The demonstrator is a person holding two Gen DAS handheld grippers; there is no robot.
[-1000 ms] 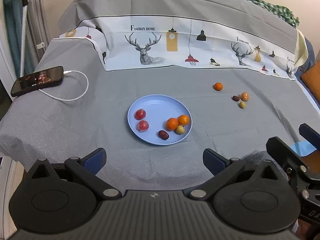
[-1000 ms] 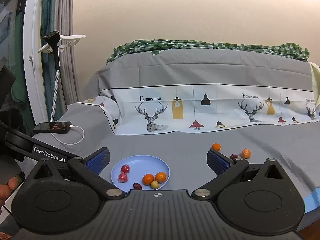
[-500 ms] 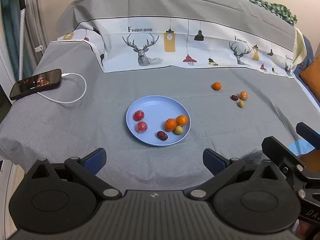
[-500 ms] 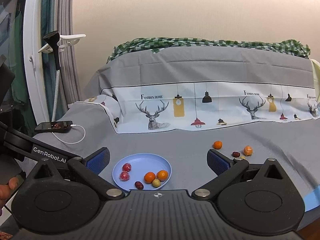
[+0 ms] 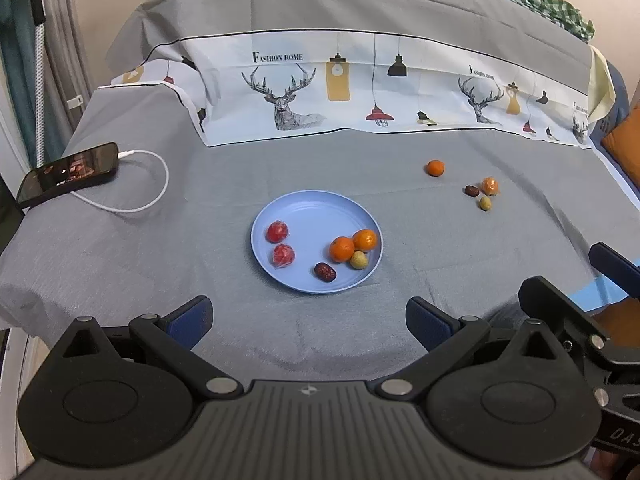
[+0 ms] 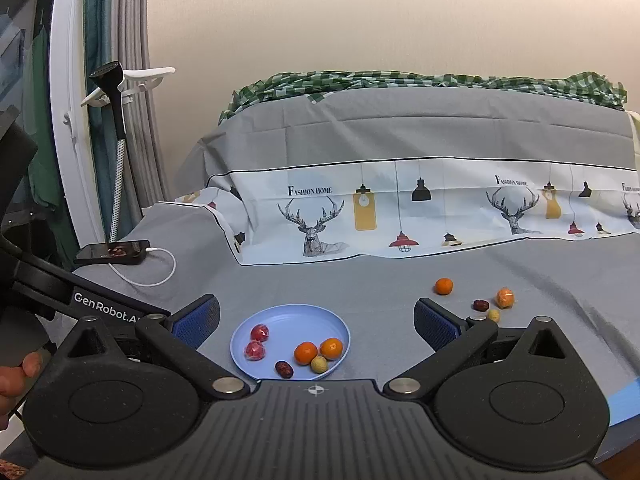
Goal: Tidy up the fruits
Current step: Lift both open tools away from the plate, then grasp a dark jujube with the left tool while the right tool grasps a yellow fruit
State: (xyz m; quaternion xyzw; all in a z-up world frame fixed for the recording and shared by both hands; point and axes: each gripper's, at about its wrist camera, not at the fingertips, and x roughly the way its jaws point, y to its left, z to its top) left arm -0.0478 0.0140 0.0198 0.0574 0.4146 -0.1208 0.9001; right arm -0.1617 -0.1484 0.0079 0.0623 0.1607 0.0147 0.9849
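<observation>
The right wrist view alone shows the wall, a steamer head on its hook, and a hand gripping the left gripper; the left view looks down on the blue plate holding six fruits, four loose fruits well apart to its right. Both the left and the right gripper gape wide, holding nothing. Since a second ago the plate has drifted slightly nearer in both views.

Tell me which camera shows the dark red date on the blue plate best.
Left wrist: it looks down on the date, whole on the blue plate. The right wrist view shows it smaller, at the gripper body's edge.
</observation>
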